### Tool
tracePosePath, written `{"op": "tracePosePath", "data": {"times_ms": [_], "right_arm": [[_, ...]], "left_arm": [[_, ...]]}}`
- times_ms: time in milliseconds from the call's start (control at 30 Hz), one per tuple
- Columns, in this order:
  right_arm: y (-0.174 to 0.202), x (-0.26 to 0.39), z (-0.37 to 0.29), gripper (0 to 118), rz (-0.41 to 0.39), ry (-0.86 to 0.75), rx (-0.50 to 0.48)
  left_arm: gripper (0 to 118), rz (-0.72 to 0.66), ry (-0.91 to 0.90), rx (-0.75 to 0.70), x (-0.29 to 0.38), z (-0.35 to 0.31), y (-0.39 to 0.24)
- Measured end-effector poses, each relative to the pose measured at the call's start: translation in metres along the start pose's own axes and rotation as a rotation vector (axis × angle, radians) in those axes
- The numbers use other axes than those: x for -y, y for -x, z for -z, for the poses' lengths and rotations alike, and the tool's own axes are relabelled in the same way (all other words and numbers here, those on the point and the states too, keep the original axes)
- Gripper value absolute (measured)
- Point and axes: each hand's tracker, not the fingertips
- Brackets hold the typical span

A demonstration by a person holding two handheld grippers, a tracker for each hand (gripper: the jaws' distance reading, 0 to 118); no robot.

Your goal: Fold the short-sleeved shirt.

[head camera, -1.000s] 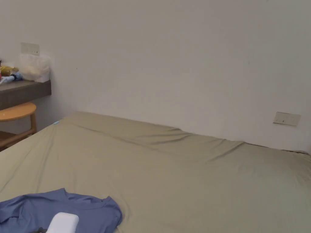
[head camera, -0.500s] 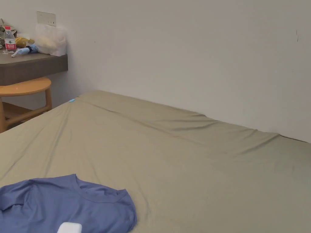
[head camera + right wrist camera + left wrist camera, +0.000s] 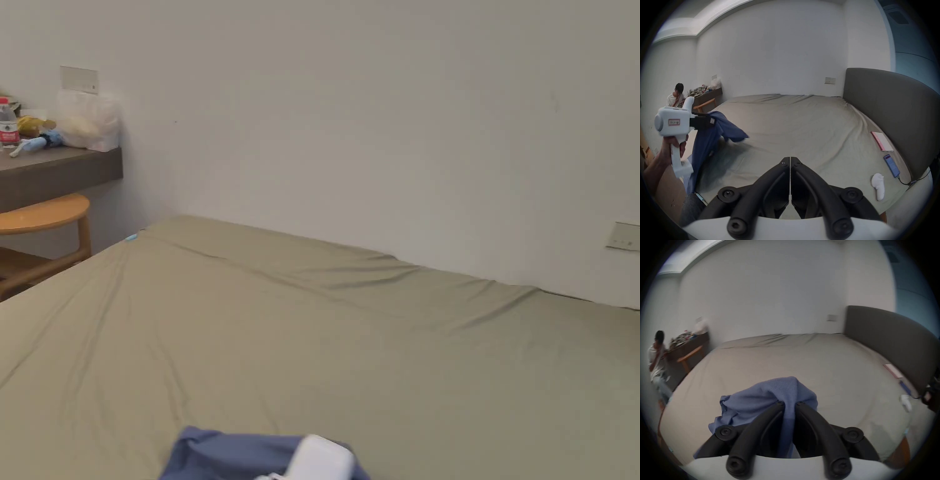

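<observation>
Blue fabric of the short-sleeved shirt [image 3: 769,402] is hanging bunched above the bed [image 3: 802,126], pinched in the left tool [image 3: 789,404], while the right tool [image 3: 790,160], closed and empty, is probably needing a second corner to spread it flat.

- Head view looks low across the bed [image 3: 375,350] toward the far wall.
- Both gripper views face likewise, sharing the headboard [image 3: 883,104] at its right edge.
</observation>
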Motion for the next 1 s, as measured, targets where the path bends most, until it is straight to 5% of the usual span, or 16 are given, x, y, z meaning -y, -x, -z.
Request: {"op": "tracePosePath", "data": {"times_ms": [267, 500, 567, 633, 733, 1000], "right_arm": [[-0.074, 0.004, -0.072, 10, 0.074, -0.088, 0.163], [-0.124, 0.025, -0.116, 10, 0.155, -0.104, 0.284], [-0.132, 0.032, -0.121, 10, 0.183, -0.092, 0.294], [-0.135, 0.038, -0.122, 10, 0.188, -0.085, 0.301], [-0.134, 0.041, -0.119, 10, 0.186, -0.081, 0.300], [-0.100, 0.027, -0.101, 10, 0.131, -0.118, 0.199]], "left_arm": [[7, 0.100, 0.029, 0.396, 0.007, -0.029, -0.189], [8, 0.142, 0.152, 0.565, 0.046, -0.043, -0.290], [40, 0.161, 0.227, 0.562, 0.062, -0.044, -0.299], [113, 0.126, 0.307, 0.557, 0.072, -0.041, -0.294], [118, 0.003, 0.266, 0.556, 0.074, -0.051, -0.256], [117, -0.147, 0.093, 0.060, 0.029, -0.101, -0.071]]}}
